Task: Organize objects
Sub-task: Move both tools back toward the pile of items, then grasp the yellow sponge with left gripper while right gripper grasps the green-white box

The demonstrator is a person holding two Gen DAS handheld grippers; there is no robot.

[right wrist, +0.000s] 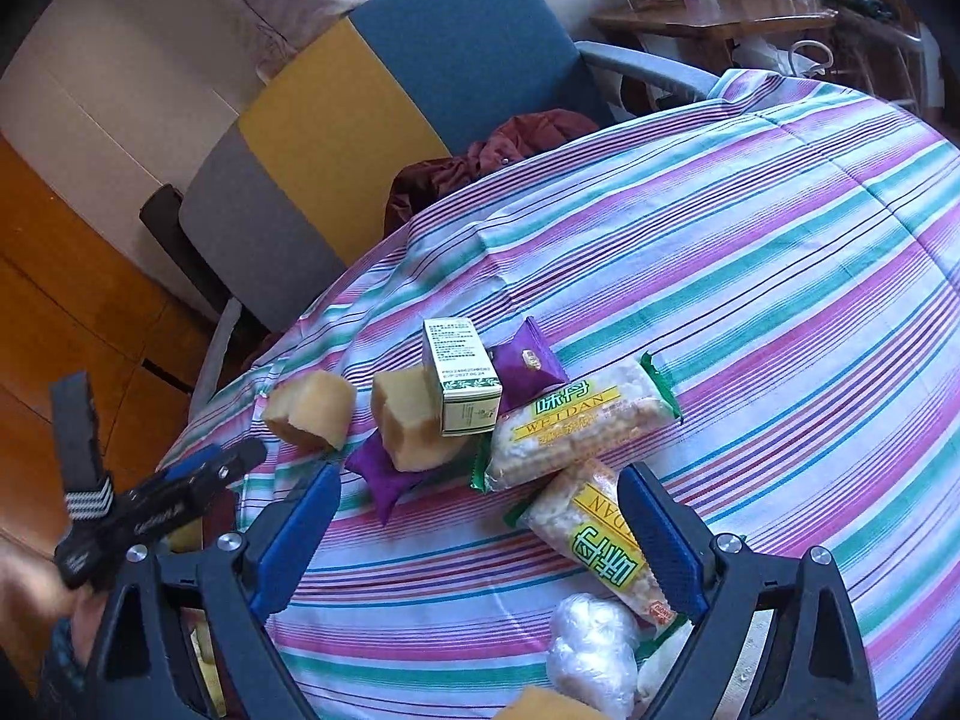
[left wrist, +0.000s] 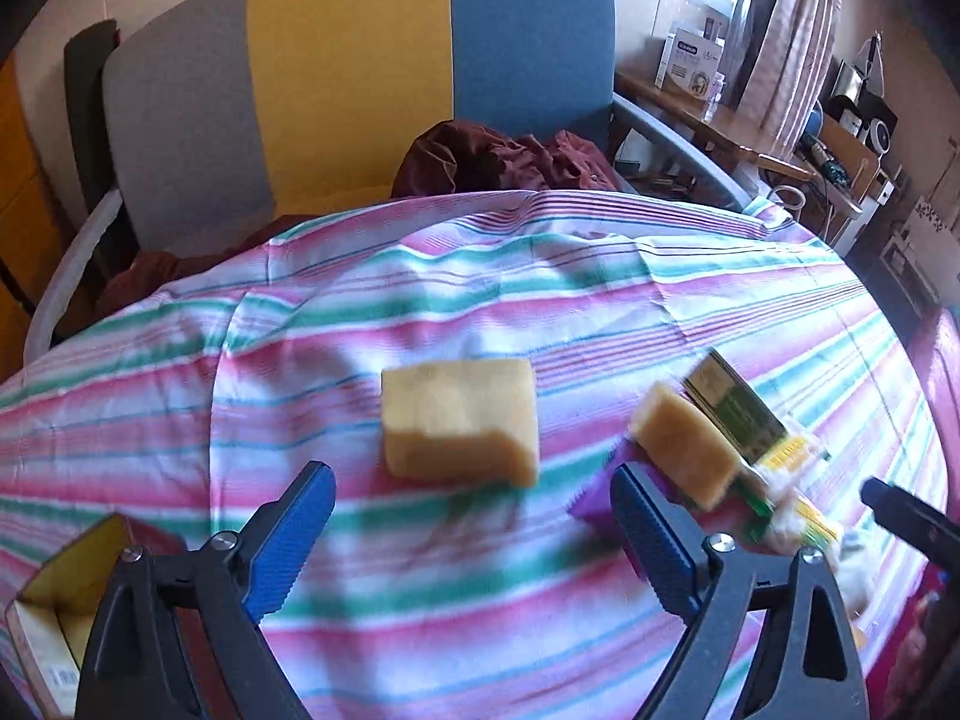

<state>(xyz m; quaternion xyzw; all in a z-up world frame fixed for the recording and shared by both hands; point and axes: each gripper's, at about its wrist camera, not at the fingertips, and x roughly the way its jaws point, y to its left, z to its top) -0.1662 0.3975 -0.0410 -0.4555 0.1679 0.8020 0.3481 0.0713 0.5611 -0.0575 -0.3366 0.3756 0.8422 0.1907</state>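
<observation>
A tan sponge block (left wrist: 461,420) lies on the striped cloth just ahead of my open, empty left gripper (left wrist: 474,516); it also shows in the right wrist view (right wrist: 309,411). A second tan block (left wrist: 687,447) (right wrist: 408,423) leans on a purple packet (right wrist: 384,477) beside a green-and-white box (left wrist: 735,408) (right wrist: 461,384). Two green-and-yellow snack bars (right wrist: 579,423) (right wrist: 600,537) lie by another purple packet (right wrist: 528,369). My right gripper (right wrist: 480,522) is open and empty, its fingers astride the nearer bar. A clear wrapped bundle (right wrist: 591,645) lies near it.
An open yellow-lined carton (left wrist: 60,600) stands at the lower left of the left wrist view. A grey, yellow and blue chair (left wrist: 360,72) with dark red cloth (left wrist: 504,159) stands behind the table. A wooden desk (left wrist: 720,126) with clutter is at the right.
</observation>
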